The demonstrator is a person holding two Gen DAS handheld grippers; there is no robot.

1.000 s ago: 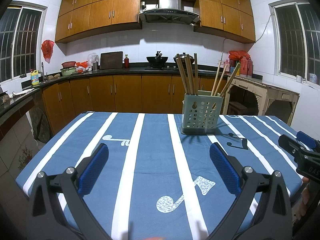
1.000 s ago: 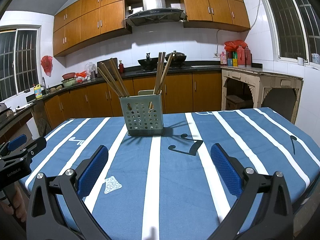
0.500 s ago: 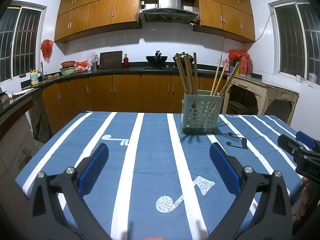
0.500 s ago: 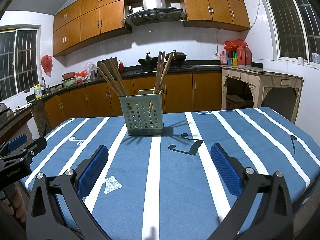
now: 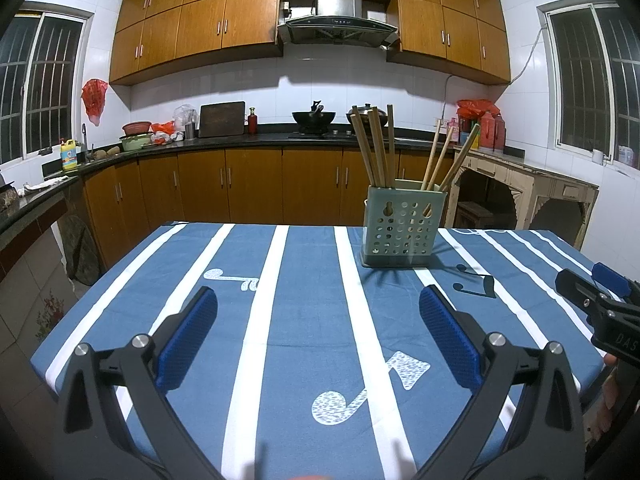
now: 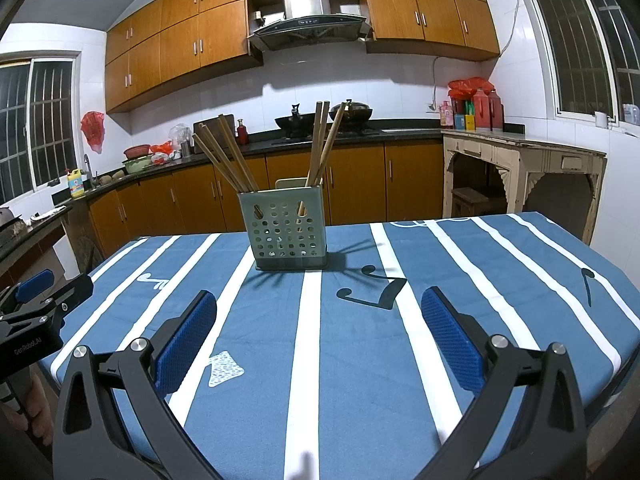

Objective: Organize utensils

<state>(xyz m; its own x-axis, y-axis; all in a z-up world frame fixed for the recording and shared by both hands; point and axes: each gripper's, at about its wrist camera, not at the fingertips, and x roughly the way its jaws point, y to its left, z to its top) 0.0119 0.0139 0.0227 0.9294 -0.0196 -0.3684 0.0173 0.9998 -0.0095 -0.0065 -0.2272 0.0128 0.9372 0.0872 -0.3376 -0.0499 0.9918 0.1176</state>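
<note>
A perforated green utensil holder [image 5: 402,227] is being shown standing upright toward the far edge of the tabletop [image 5: 304,320], which is covered by a blue cloth with white stripes and music notes. Wooden chopsticks [image 5: 374,146] are being kept in it in two leaning bunches, one in each side of the holder. No loose utensil is being seen anywhere on the cloth, so the sorting is being judged as finished or very nearly so; whether each stick is lying in its proper compartment cannot be told.

The left tool [image 5: 318,334] is being held low over the near edge, jaws spread wide and nothing being gripped between its blue pads [image 5: 188,336]. The right tool [image 6: 320,334] is being held likewise, level and pointed at the holder, wide apart and empty. Each tool is being caught at the margin of the other's view, well apart from the holder.
</note>
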